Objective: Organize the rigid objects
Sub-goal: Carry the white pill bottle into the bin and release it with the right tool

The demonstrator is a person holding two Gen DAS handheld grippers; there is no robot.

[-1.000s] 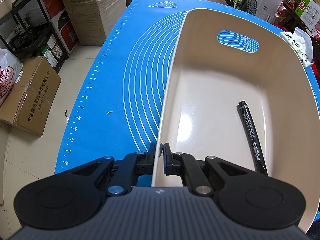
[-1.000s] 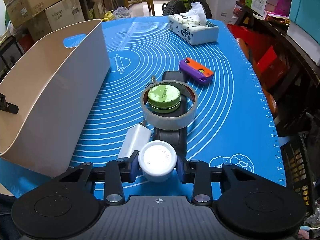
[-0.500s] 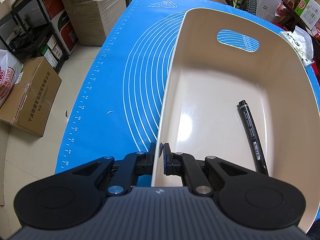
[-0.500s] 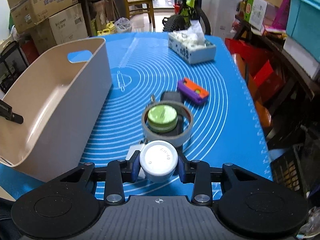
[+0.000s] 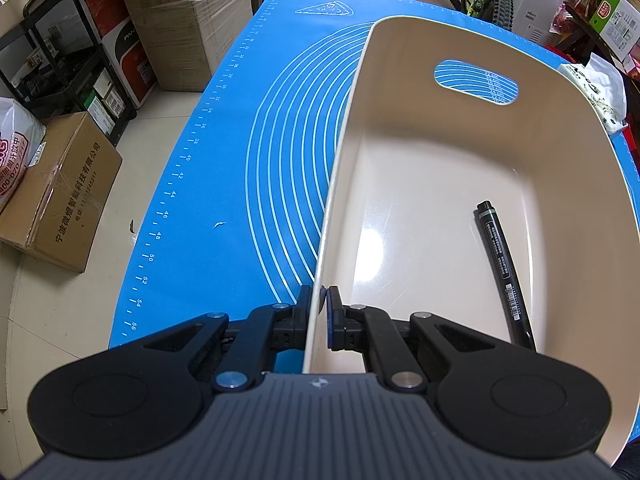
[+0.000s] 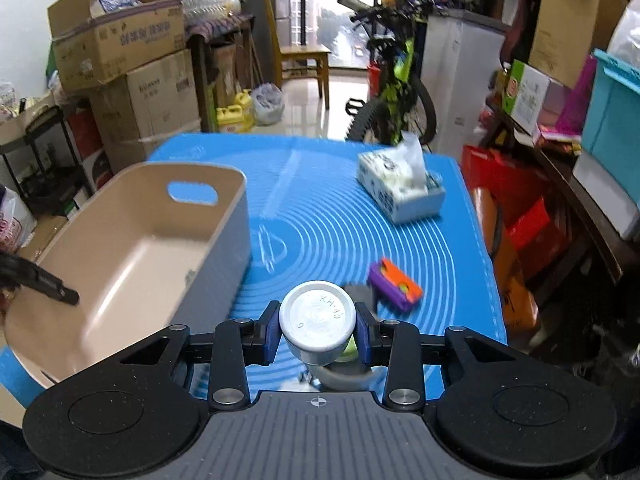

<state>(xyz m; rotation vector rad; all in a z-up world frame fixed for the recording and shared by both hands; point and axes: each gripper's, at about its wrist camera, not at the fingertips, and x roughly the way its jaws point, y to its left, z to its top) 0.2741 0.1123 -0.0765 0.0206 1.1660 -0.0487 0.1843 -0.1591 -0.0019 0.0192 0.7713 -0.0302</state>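
Note:
My left gripper (image 5: 320, 307) is shut on the near left rim of the beige bin (image 5: 420, 184), which stands on the blue mat (image 5: 256, 152). A black marker (image 5: 505, 272) lies on the bin floor at the right. My right gripper (image 6: 317, 327) is shut on a white round container (image 6: 317, 322) and holds it above the mat, right of the bin (image 6: 132, 256). A purple and orange object (image 6: 394, 283) lies on the mat just beyond. A tape roll (image 6: 340, 376) and a green tin show partly under the container.
A tissue box (image 6: 400, 190) stands at the mat's far right. Cardboard boxes (image 5: 56, 196) and shelves line the floor at the left. A bicycle (image 6: 394, 80) and a chair stand beyond the table. Boxes and a red bag crowd the right side.
My right gripper has lifted the white container off the mat and tilted up, so the room beyond shows. The left gripper keeps its hold on the bin rim and has not moved.

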